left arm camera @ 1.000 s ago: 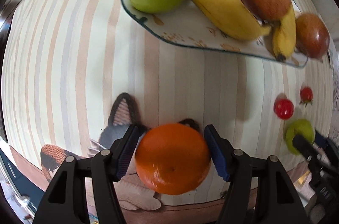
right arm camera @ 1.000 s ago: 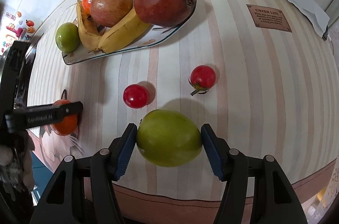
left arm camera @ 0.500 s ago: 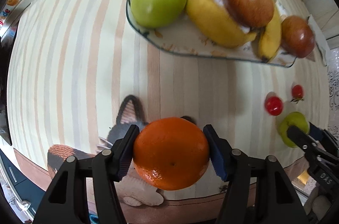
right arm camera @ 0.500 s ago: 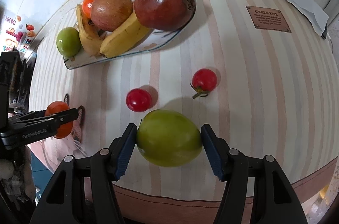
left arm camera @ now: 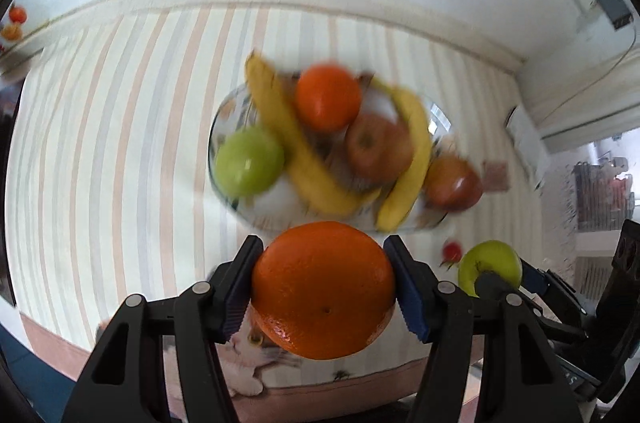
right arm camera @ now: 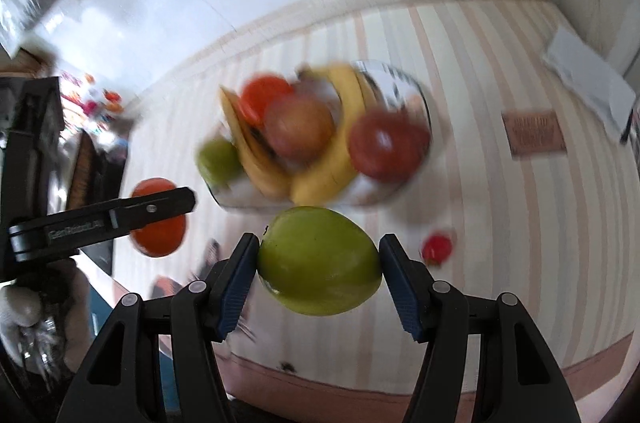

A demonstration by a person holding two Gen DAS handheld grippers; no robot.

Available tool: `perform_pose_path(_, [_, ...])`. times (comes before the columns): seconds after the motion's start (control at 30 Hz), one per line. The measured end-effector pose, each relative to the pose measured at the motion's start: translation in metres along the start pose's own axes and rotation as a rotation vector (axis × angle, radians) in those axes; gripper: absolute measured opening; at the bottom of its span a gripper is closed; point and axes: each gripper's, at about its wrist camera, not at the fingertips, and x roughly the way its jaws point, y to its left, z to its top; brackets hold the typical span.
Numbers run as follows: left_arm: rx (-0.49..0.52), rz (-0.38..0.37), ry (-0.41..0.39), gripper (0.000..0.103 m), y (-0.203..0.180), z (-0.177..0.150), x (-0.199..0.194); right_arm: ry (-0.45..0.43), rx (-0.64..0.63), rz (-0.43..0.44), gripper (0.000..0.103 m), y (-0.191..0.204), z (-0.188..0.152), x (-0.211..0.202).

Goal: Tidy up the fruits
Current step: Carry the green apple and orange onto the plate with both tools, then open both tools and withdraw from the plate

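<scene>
You carry a fruit in each hand toward a plate (left arm camera: 224,127) that is already crowded, and that is where I judge the trouble lies. It holds two bananas (left arm camera: 296,147), a green apple (left arm camera: 248,159), a small orange (left arm camera: 328,97), a reddish apple (left arm camera: 378,147) and a dark red fruit (left arm camera: 454,183) at its 4 o'clock edge. Set anything down on that heap and it may roll off the rim, or nudge the dark red fruit over the side. Both of your loads are round and smooth, so a loose squeeze or a quick tilt could let them slip. Both views are smeared, which suggests fast motion; slowing before the plate would help. Your two tools also sit close together, and they could knock each other if both reach in at once.

Your left gripper (left arm camera: 324,291) is spread fairly wide, its blue pads pressing the sides of the large orange (left arm camera: 324,287), which hangs clear of the striped tablecloth (left arm camera: 100,151) at the plate's 6 o'clock. Your right gripper (right arm camera: 318,265) is just as wide, clamping the green fruit (right arm camera: 320,259), also at the plate's 6 o'clock. A cherry tomato (right arm camera: 437,247) lies on the cloth at about 3 o'clock of that green fruit, not yet collected.
</scene>
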Motion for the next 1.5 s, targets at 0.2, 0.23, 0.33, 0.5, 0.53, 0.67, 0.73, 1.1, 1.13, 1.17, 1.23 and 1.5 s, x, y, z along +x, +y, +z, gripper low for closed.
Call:
perform_pose_path(0.2, [-0.003, 0.014, -0.011, 0.06, 0.016, 0.051, -0.002, -0.058, 0.014, -0.021, 0.065, -0.001, 0.055, 0.001])
perform_pose_path(0.23, [-0.013, 0.024, -0.006, 0.06, 0.021, 0.058, 0.001, -0.062, 0.019, -0.029, 0.065, -0.003, 0.066, 0.005])
perform_pose_path(0.33, [-0.038, 0.062, 0.015, 0.06, 0.037, 0.077, 0.018, -0.071, 0.029, -0.062, 0.065, -0.01, 0.089, 0.018])
perform_pose_path(0.5, [-0.101, 0.079, 0.054, 0.06, 0.063, 0.096, 0.038, -0.042, 0.05, -0.107, 0.065, -0.024, 0.119, 0.047])
perform_pose_path(0.53, [-0.112, 0.081, 0.059, 0.06, 0.067, 0.1, 0.042, -0.033, 0.054, -0.111, 0.065, -0.027, 0.121, 0.053])
perform_pose_path(0.67, [-0.129, 0.075, 0.084, 0.06, 0.073, 0.109, 0.053, 0.017, 0.054, -0.134, 0.065, -0.032, 0.13, 0.077])
perform_pose_path(0.73, [-0.13, 0.079, 0.096, 0.06, 0.074, 0.112, 0.059, 0.039, 0.041, -0.162, 0.065, -0.033, 0.13, 0.089])
perform_pose_path(1.1, [-0.119, 0.102, 0.134, 0.061, 0.076, 0.113, 0.079, 0.069, 0.077, -0.172, 0.065, -0.046, 0.124, 0.11])
perform_pose_path(1.13, [-0.122, 0.104, 0.141, 0.061, 0.077, 0.113, 0.081, 0.074, 0.078, -0.176, 0.065, -0.048, 0.125, 0.111])
perform_pose_path(1.17, [-0.125, 0.103, 0.146, 0.062, 0.077, 0.114, 0.083, 0.077, 0.08, -0.182, 0.065, -0.048, 0.126, 0.111])
perform_pose_path(1.23, [-0.133, 0.101, 0.147, 0.062, 0.077, 0.115, 0.084, 0.084, 0.087, -0.185, 0.066, -0.051, 0.127, 0.113])
perform_pose_path(1.5, [-0.106, 0.111, 0.153, 0.063, 0.071, 0.119, 0.086, 0.061, 0.092, -0.174, 0.066, -0.053, 0.134, 0.106])
